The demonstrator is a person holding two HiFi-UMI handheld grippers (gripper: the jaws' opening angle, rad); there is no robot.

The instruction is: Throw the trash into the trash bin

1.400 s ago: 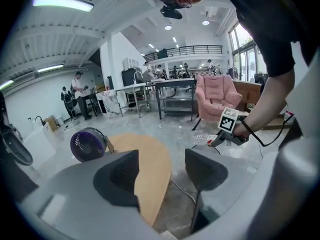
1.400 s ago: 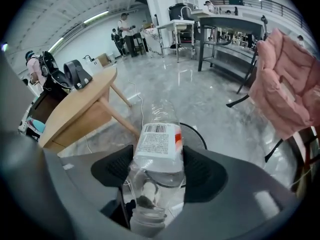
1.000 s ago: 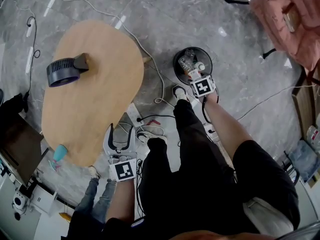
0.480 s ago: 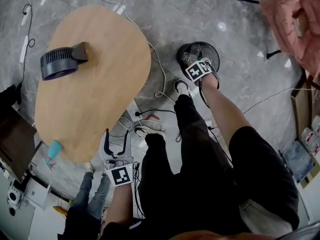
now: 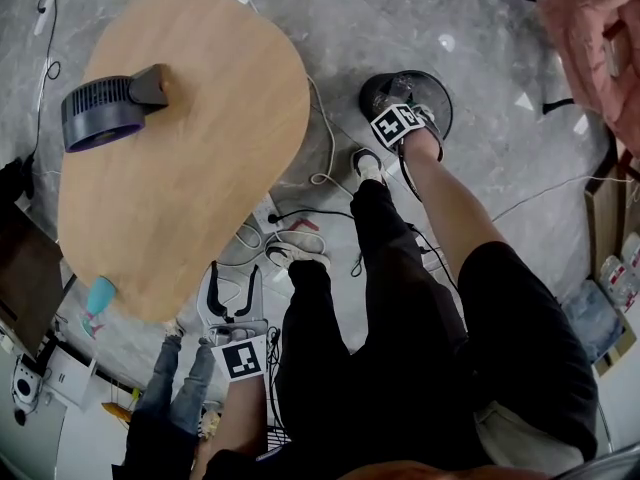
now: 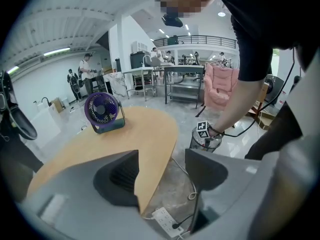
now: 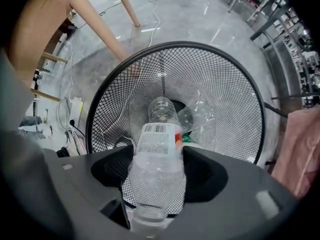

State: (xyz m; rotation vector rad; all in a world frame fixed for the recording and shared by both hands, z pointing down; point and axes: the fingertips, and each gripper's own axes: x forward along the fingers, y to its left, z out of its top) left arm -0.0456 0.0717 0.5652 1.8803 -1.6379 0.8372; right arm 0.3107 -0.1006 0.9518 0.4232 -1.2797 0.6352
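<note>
I see the wooden table (image 5: 190, 138), with the mesh trash bin (image 7: 220, 81) on the floor off its right edge. My left gripper (image 6: 160, 171) hangs at the near edge, jaws apart and empty. My right gripper (image 7: 157, 176) clamps the clear bottle (image 7: 157, 146) inside the bin's rim, above a crumpled bottle (image 7: 200, 115).

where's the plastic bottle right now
In the right gripper view, the plastic bottle is clamped between the jaws of the right gripper, over the open black mesh trash bin, above another clear bottle lying inside.
</note>
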